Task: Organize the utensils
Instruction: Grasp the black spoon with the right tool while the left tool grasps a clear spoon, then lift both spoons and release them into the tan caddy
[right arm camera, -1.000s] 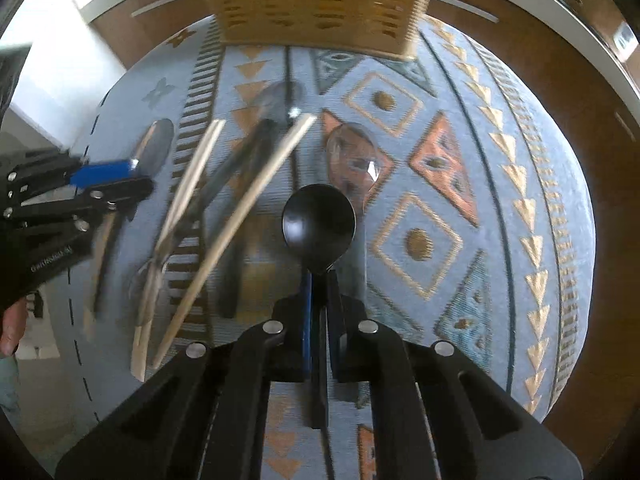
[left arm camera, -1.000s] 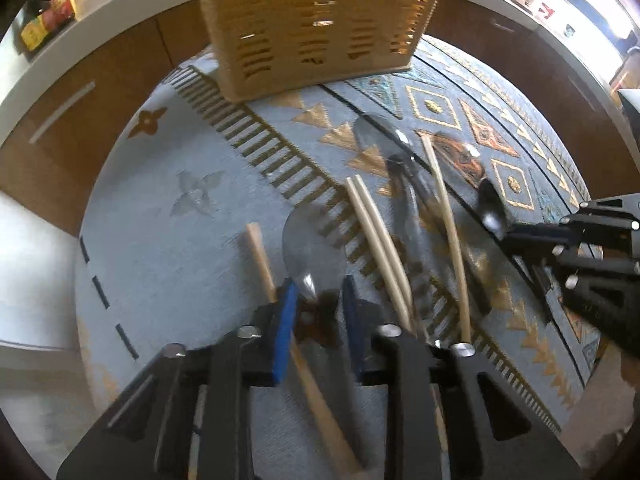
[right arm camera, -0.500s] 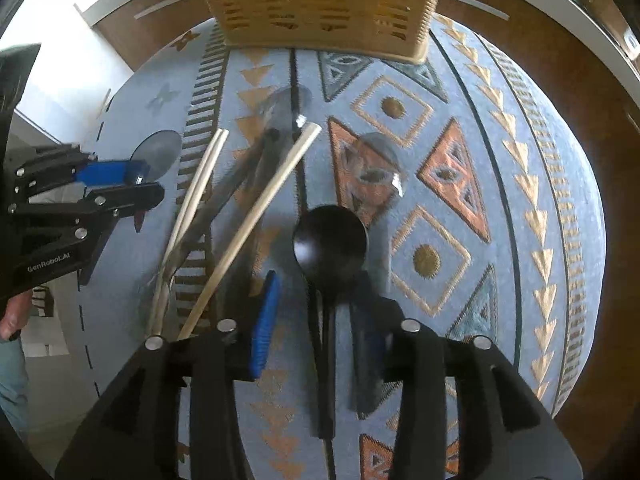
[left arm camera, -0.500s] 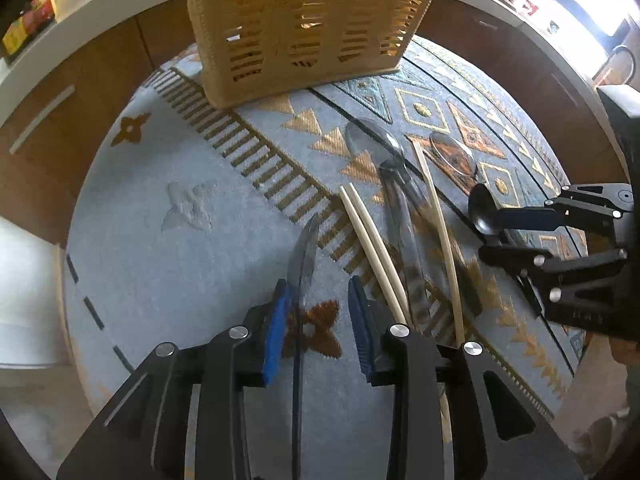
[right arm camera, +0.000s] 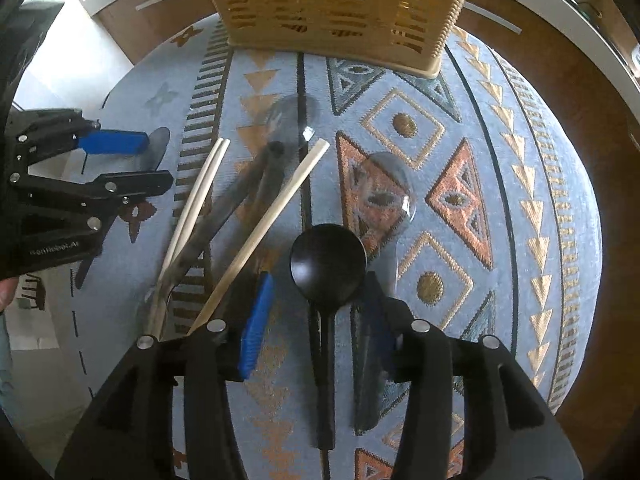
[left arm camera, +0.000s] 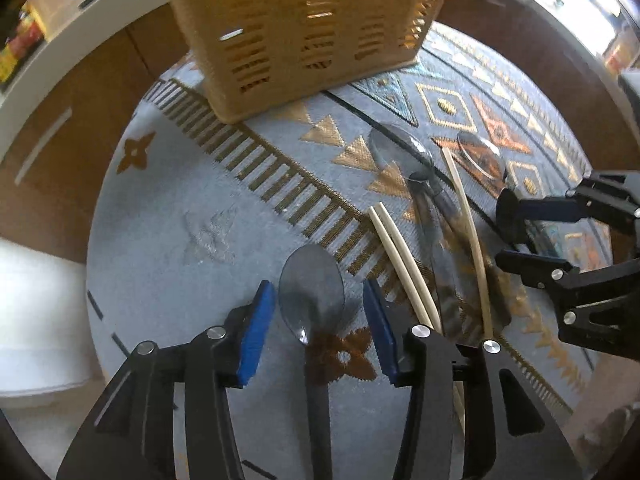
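My left gripper [left arm camera: 320, 304] is open, its blue pads either side of a clear grey spoon [left arm camera: 312, 292] lying on the patterned cloth. My right gripper [right arm camera: 316, 312] is open around a black spoon [right arm camera: 328, 260] lying flat on the cloth. A pair of pale chopsticks [left arm camera: 400, 256] [right arm camera: 196, 200], a single chopstick [right arm camera: 272, 220] [left arm camera: 468, 232], and two clear spoons [left arm camera: 400, 152] [right arm camera: 384, 188] lie between the grippers. A slatted tan utensil basket [left arm camera: 308, 32] [right arm camera: 340, 4] stands upright at the far side.
The round table carries a blue cloth with orange and gold patterns [left arm camera: 180, 208]. Its edge curves close on the left and right. Wooden cabinets with a white counter [left arm camera: 60, 92] lie beyond. The right gripper shows in the left wrist view [left arm camera: 560, 240], the left one in the right wrist view [right arm camera: 80, 176].
Both grippers have opened: each spoon was released and now lies flat on the cloth between the jaws. The left gripper's clear spoon turned from edge-on to flat.
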